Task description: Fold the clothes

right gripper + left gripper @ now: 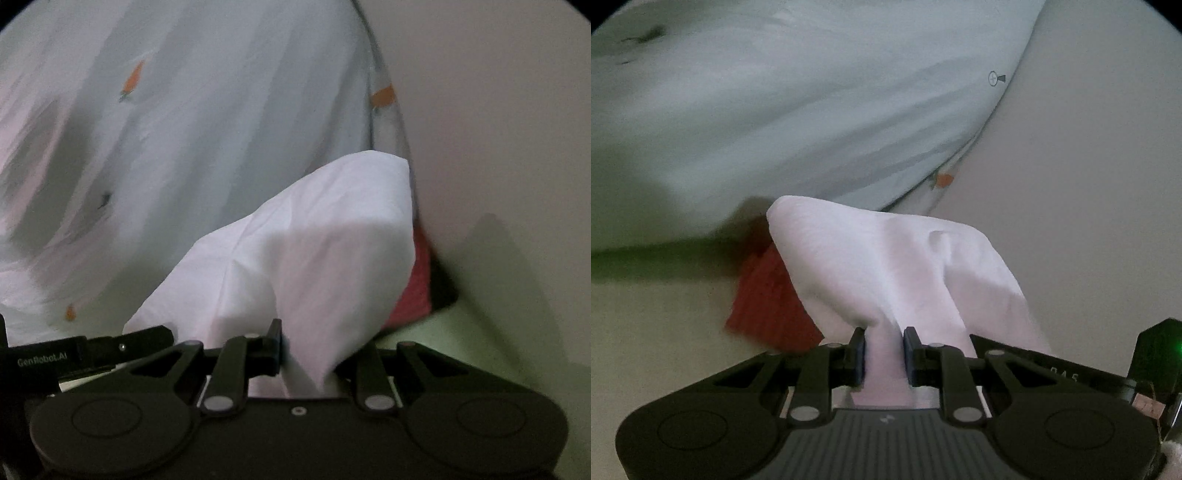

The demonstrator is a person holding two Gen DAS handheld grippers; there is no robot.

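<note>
both tools [884, 338] [295, 341] clamped on white garment [886, 258].

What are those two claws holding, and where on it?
Both hold the white cloth: the left gripper pinches a bunched fold between its jaws, and the right gripper another bunched fold.

Plain beige surface [1089, 184] — dim light, soft shadows.
</note>
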